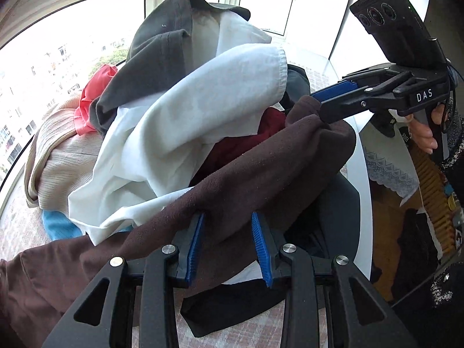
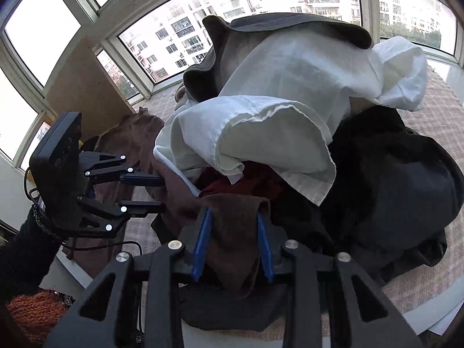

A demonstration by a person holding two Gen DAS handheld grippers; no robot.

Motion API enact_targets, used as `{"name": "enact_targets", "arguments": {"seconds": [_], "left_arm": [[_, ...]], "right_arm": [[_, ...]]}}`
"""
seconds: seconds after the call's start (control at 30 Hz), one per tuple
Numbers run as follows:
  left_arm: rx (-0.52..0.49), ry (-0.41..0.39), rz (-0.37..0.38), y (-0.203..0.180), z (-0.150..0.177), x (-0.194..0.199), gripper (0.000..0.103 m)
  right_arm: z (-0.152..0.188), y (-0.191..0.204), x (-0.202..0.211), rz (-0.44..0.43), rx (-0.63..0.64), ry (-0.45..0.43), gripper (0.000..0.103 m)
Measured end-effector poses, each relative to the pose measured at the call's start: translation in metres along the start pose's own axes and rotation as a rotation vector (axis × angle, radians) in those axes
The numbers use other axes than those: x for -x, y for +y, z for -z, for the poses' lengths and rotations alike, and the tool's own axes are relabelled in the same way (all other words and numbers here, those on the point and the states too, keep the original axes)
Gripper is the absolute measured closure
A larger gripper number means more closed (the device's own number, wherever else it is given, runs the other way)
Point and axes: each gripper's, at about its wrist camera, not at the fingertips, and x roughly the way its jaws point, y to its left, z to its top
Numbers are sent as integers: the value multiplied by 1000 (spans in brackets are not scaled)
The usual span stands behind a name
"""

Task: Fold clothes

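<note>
Before you, a heap of clothes sits by the bay window [image 2: 179, 26] on a checked pink-beige cover [image 2: 435, 264]: a crumpled white cotton shirt [image 2: 290, 92] on top, a dark grey garment [image 1: 162, 52] behind it, a black one [image 2: 406, 179] to the right. The soft brown fleece garment [image 1: 246, 179] stretches across the front of the heap. Your left tool [image 1: 229, 246] is clamped on its middle, and your right tool [image 2: 233, 246] grips a bunched end.

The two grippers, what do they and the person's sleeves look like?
Both the left gripper and right gripper are black linkage frames with silver rivets and ribbed blue finger pads. The right one reads "DAS" in white. Each carries a black camera box and cable. The sleeves are dark knit.
</note>
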Motion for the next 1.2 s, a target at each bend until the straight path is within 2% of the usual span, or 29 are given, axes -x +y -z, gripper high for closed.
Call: {"name": "enact_targets", "arguments": {"seconds": [0.07, 0.13, 0.2, 0.23, 0.33, 0.4, 0.47, 0.5, 0.53, 0.63, 0.77, 0.83, 0.9, 1.0, 1.1, 1.2], "left_arm": [[-4, -1, -11, -3, -1, 1, 72], [-9, -3, -21, -6, -1, 2, 68], [0, 1, -30, -5, -3, -1, 67], [24, 8, -40, -1, -5, -6, 67], [94, 11, -69, 11, -11, -16, 68], [113, 2, -75, 11, -16, -17, 68], [94, 1, -98, 6, -19, -14, 68], [85, 1, -104, 3, -21, -12, 68], [76, -1, -108, 0, -24, -9, 68], [60, -21, -119, -10, -31, 4, 68], [16, -33, -130, -23, -44, 16, 67], [-24, -19, -142, -31, -48, 19, 67], [-60, 2, -114, -41, -57, 12, 66], [-145, 40, -124, -29, -38, 17, 66], [-177, 62, -108, -24, -46, 2, 67], [-210, 105, -81, -25, -55, -5, 84]], "right_arm": [[0, -3, 16, -77, -46, -85, 100], [0, -13, 43, -140, -124, -210, 100], [1, -31, 62, -161, -228, -311, 100], [1, -39, 63, -152, -268, -322, 100], [-1, -60, 52, -88, -337, -273, 97], [4, -59, 57, -31, -286, -283, 96], [16, -50, 63, 7, -176, -285, 84], [24, -43, 63, 2, -111, -262, 69], [32, -37, 61, 2, -53, -242, 63], [54, -21, 49, 22, 76, -208, 63], [62, -9, 36, 56, 178, -163, 63], [61, -6, 41, 68, 207, -184, 63], [55, -7, 45, 59, 211, -194, 63], [43, -5, 45, 55, 241, -188, 63], [31, -4, 39, 66, 280, -165, 63], [19, -7, 31, 67, 287, -155, 63]]}}
